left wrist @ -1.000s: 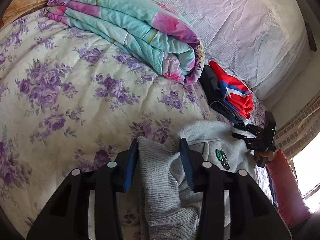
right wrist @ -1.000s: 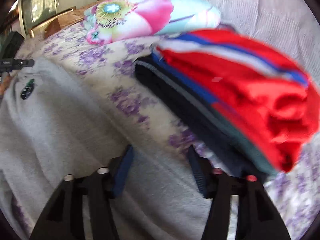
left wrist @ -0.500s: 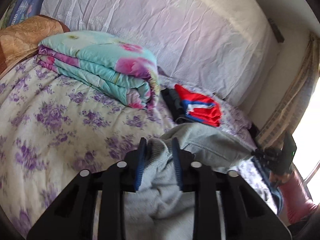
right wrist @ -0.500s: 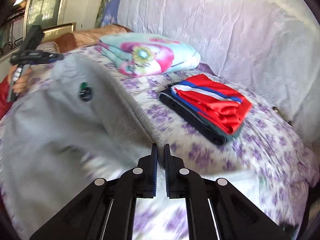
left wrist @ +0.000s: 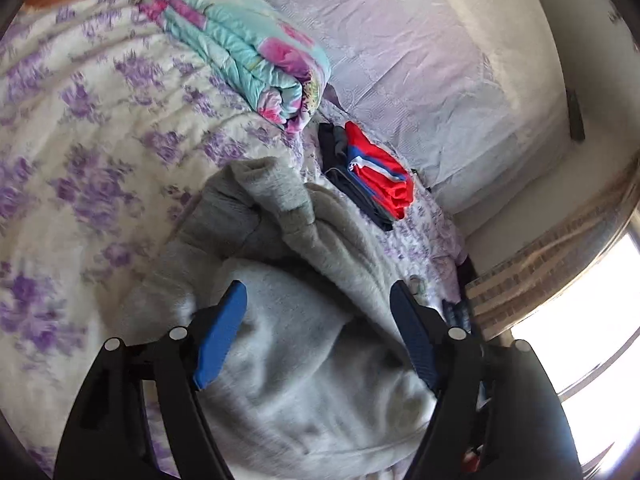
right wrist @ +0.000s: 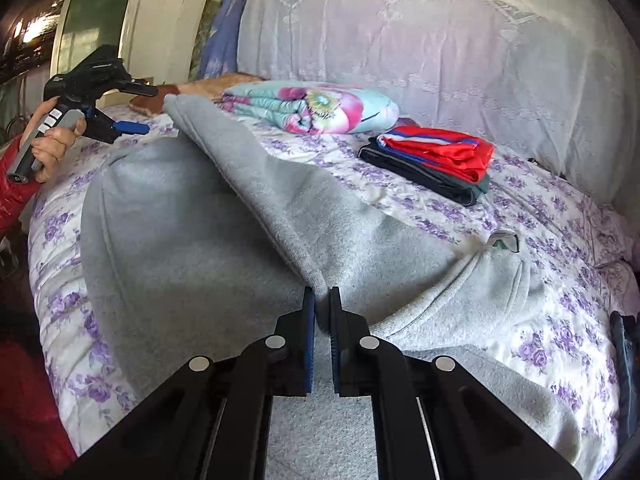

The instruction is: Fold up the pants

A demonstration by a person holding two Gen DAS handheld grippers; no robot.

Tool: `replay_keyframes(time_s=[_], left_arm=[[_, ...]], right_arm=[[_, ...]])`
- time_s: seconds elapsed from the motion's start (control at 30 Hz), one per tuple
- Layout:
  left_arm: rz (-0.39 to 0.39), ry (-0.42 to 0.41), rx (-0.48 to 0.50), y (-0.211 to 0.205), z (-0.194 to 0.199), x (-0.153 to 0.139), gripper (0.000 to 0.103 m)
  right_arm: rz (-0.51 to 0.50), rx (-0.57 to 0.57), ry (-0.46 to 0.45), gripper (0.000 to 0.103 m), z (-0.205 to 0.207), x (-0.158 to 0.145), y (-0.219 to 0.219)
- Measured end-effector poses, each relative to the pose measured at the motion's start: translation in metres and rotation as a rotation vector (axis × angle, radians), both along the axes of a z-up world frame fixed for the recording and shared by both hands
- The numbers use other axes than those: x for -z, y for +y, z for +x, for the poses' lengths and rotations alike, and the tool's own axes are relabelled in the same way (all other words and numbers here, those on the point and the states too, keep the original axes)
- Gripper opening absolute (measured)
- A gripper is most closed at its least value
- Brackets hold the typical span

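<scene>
The left hand-held gripper points downward, its jaws opening, pads clear of the cloth. The right hand-held gripper is clamped on the pants. A hand grips the left handle.

Bright daylight, blown-out window, fisheye-warped, slightly blurred.
</scene>
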State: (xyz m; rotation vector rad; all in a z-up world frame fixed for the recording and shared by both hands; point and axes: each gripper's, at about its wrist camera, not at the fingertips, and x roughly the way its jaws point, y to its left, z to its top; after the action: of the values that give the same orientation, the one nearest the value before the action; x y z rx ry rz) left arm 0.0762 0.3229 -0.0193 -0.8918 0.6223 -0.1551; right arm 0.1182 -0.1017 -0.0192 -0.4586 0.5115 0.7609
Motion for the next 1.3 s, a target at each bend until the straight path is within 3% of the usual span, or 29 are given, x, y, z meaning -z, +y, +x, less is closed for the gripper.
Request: replay_keyframes(time_s=[0.13,0.23,0.27,0.37,0.5,0.57,0.67,0.7,0.77,0.8,0.83,0.87,0.93,1.03,1.2,1.3], left_arm=[[-0.078,0.065,-0.066,0.008,0.031,0.011,0.064],[-0.116,0.091,-0.093,0.014,0.045,0.014,0.049],[-0.121,0.089,-0.081,0.014,0.048,0.013,0.032],[-0.071,0.094,-0.081,0.009,0.039,0.005,0.021],[0.03,0.03,-0.022,-0.007,-0.004,-0.018,0.02],[0.037,0.021,0.006,-0.009,-0.024,-0.015,0.02],[0.012,0.073,0.031,-0.01,-0.043,0.016,0.02],[-0.012,0.107,0.019,-0.008,-0.049,0.035,0.02],[-0.088,0.094,0.013,-0.003,-0.056,0.053,0.02],[-0.133,0.077,0.01,0.001,-0.06,0.057,0.02],[-0.166,0.064,0.005,0.004,-0.063,0.057,0.02],[-0.157,0.059,0.003,0.003,-0.064,0.053,0.02],[-0.06,0.061,0.001,-0.005,-0.062,0.041,0.02],[-0.006,0.074,0.004,-0.011,-0.058,0.036,0.02],[-0.056,0.06,0.011,-0.004,-0.059,0.044,0.02],[-0.069,0.056,0.016,-0.002,-0.057,0.046,0.02]], right_arm=[[-0.016,0.022,-0.055,0.007,-0.008,0.003,0.002],[-0.027,0.027,-0.068,0.007,-0.01,0.004,0.004],[-0.027,0.026,-0.066,0.007,-0.009,0.004,0.004],[-0.017,0.025,-0.079,0.007,-0.011,-0.001,0.0],[0.035,0.023,-0.118,0.004,-0.028,-0.026,-0.018],[0.078,-0.005,-0.087,0.004,-0.041,-0.037,-0.031],[0.06,-0.016,-0.034,0.004,-0.056,-0.031,-0.04],[0.034,-0.012,-0.03,0.004,-0.057,-0.026,-0.038],[-0.023,0.006,-0.042,0.006,-0.054,-0.015,-0.032],[-0.011,0.01,0.01,0.012,-0.046,-0.012,-0.029],[0.009,0.016,0.074,0.03,-0.039,-0.011,-0.027],[0.048,0.031,0.138,0.038,-0.03,-0.011,-0.026],[0.081,0.046,0.168,0.036,-0.023,-0.01,-0.024],[0.084,0.066,0.156,0.037,-0.021,-0.013,-0.02],[0.198,0.135,0.425,0.044,0.008,0.001,-0.027],[0.323,0.208,0.559,0.051,0.025,0.011,-0.034]])
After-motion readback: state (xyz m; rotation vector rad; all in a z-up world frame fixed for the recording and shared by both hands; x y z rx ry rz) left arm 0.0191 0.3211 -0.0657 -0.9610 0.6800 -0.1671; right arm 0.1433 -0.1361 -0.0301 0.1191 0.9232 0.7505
